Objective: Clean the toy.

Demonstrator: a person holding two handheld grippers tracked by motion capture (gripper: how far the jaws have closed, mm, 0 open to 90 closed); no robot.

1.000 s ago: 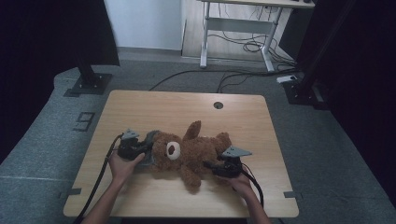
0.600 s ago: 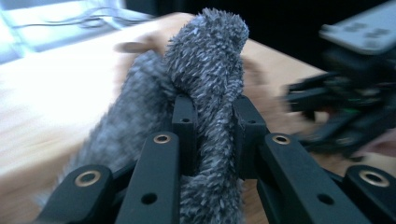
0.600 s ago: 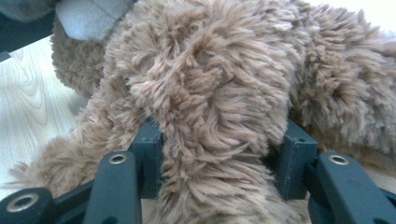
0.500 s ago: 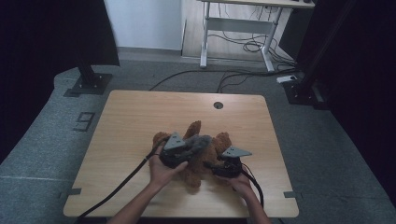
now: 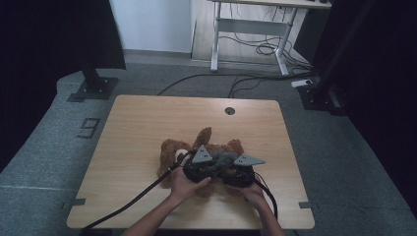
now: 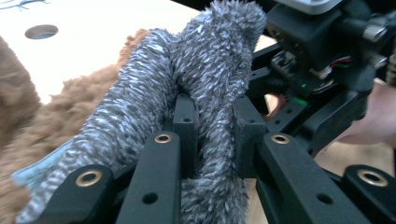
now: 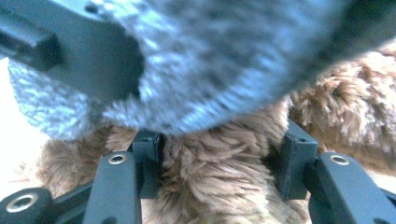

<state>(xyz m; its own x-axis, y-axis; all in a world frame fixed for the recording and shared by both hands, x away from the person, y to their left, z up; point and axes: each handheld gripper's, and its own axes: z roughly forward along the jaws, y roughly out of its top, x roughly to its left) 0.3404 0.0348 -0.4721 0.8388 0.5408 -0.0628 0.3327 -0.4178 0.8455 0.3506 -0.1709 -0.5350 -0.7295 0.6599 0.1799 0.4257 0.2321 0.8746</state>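
Near the front edge of the table [image 5: 147, 123], right of its middle, lies a brown teddy [image 5: 172, 152], with one limb pointing up toward the back edge. Both hands meet over the teddy's front side. The left gripper [image 5: 216, 164] sits just beside the right gripper [image 5: 231, 172], their grey top plates almost touching.

From the left gripper view, the left gripper [image 6: 212, 128] has its jaws drawn nearly together, pinching a strip of fuzzy grey cloth [image 6: 205, 70] between the pads. The cloth rises from the jaws in a fold and drapes down to the left over the teddy [image 6: 56, 135]. Behind it, close by, stands the body of the right gripper [image 6: 317, 51], with a green light on it, and part of a hand [image 6: 373, 116] at the right edge.

From the right gripper view, the right gripper [image 7: 219, 165] stands partly open, clamped on a thick tuft of the teddy [image 7: 219, 177], the brown fur bulging between both pads. Just above, the cloth [image 7: 210, 65] hangs blurred and very near, with the left gripper's dark body at the upper left.

Farther back, the table has a round hole [image 5: 229, 111] near its back edge.
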